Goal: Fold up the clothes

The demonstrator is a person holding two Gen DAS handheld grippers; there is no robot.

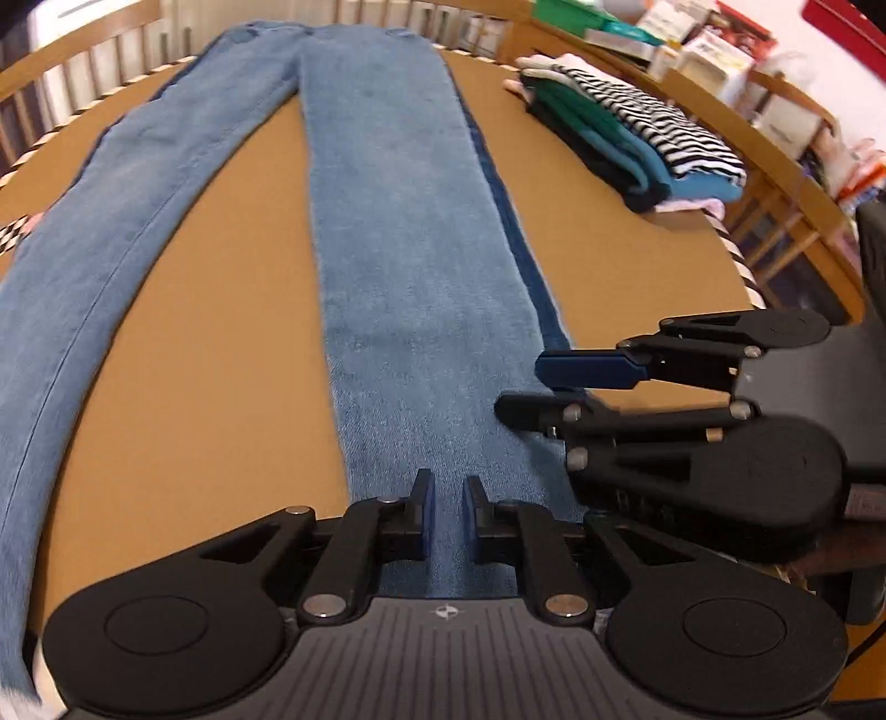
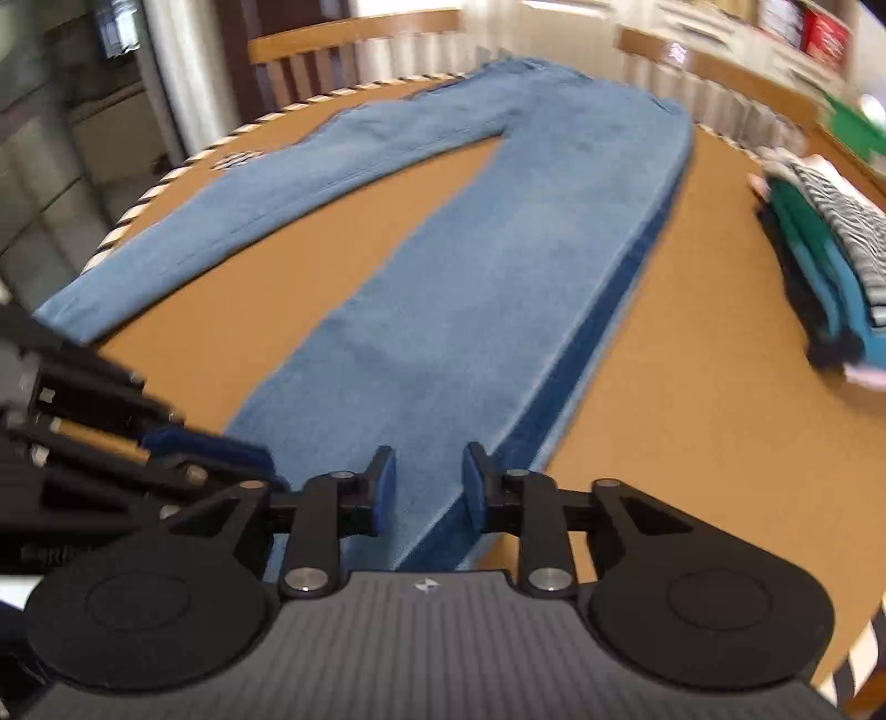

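A pair of light blue jeans (image 1: 398, 232) lies flat on the brown table (image 1: 232, 354), legs spread toward me, with a dark blue side stripe (image 1: 526, 266). My left gripper (image 1: 447, 498) sits over the hem end of the right leg, jaws a little apart with denim between them. My right gripper (image 1: 526, 390) reaches in from the right at that leg's striped edge. In the right wrist view the jeans (image 2: 498, 266) run away from me and my right gripper (image 2: 426, 471) has its jaws apart over the hem.
A stack of folded clothes (image 1: 626, 138), green, teal and striped, lies at the table's right side and also shows in the right wrist view (image 2: 825, 249). Wooden chairs (image 2: 343, 50) ring the table. Shelves with boxes (image 1: 709, 50) stand behind.
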